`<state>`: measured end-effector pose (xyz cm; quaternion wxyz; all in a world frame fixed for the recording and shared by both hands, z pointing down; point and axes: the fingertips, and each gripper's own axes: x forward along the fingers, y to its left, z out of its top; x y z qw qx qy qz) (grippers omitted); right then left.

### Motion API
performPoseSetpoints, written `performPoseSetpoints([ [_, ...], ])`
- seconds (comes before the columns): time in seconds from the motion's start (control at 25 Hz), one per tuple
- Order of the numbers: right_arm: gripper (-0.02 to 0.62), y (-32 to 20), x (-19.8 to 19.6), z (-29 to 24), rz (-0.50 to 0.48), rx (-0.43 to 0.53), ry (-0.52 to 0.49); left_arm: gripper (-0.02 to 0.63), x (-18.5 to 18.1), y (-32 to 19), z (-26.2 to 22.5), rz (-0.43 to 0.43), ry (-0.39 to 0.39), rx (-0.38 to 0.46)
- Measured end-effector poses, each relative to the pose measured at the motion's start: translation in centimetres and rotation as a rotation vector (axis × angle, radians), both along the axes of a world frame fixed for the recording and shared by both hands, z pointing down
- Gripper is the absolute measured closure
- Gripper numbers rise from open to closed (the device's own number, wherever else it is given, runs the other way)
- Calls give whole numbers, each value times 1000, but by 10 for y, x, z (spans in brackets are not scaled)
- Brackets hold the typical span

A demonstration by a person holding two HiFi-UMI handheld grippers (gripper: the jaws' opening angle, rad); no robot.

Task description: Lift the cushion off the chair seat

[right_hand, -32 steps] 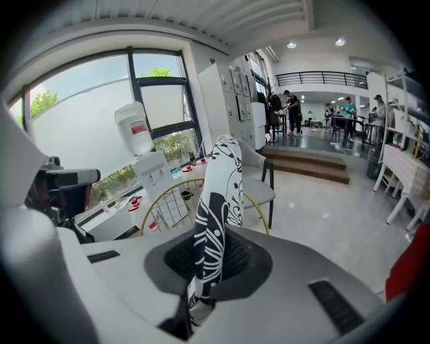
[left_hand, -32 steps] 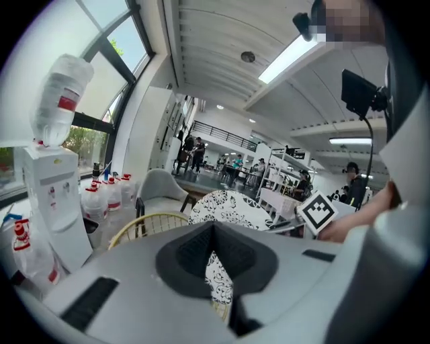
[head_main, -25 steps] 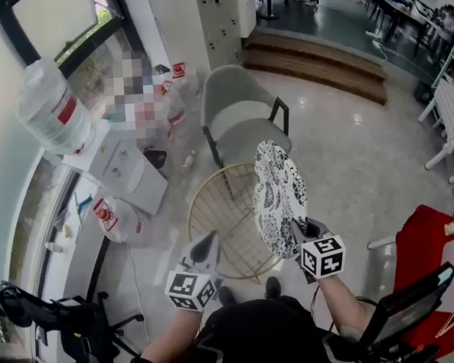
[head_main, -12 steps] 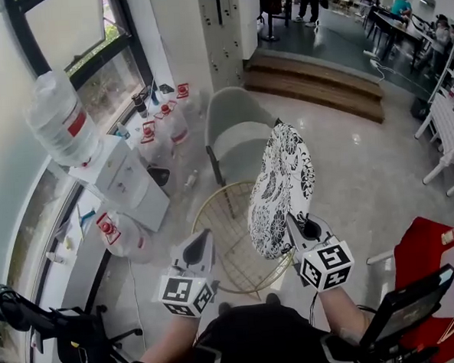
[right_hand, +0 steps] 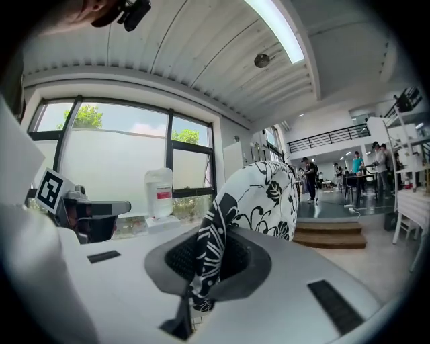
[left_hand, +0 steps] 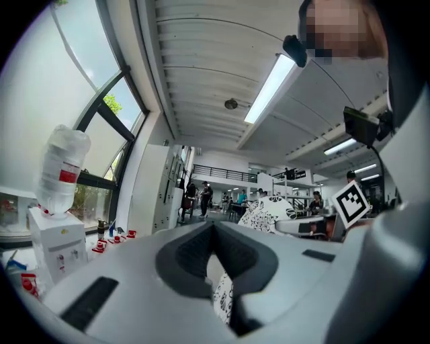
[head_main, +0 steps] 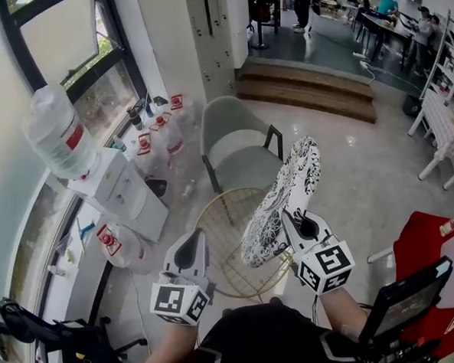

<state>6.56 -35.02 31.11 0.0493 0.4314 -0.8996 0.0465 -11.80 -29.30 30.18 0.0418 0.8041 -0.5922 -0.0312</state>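
Note:
The black-and-white patterned cushion (head_main: 283, 200) hangs in the air above the round gold wire chair seat (head_main: 218, 223), slanting up and away to the right. My right gripper (head_main: 292, 220) is shut on its near edge. In the right gripper view the cushion (right_hand: 263, 196) rises from between the closed jaws of that gripper (right_hand: 203, 263). My left gripper (head_main: 188, 254) is level beside it on the left, shut with nothing in it and apart from the cushion. In the left gripper view the cushion (left_hand: 269, 209) shows beyond the closed left gripper (left_hand: 213, 230).
A grey armchair (head_main: 236, 134) stands behind the wire seat. At the left are a water dispenser (head_main: 121, 187) with a big bottle (head_main: 55, 127) and several bottles on the floor. Wooden steps (head_main: 306, 95) lie at the back, a red chair (head_main: 427, 253) at the right.
Both grippers have risen. The cushion came up with the right gripper and tipped from nearly upright to slanting away to the right, higher over the wire seat.

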Motion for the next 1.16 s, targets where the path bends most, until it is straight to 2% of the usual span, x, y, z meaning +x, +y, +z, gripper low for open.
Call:
performPoseSetpoints([
  [0.28, 572, 8, 5, -2, 13, 14, 4, 598, 10, 9, 4, 11, -28, 3],
  [1.16, 572, 16, 8, -8, 11, 22, -17, 598, 7, 22, -1, -15, -15, 11],
])
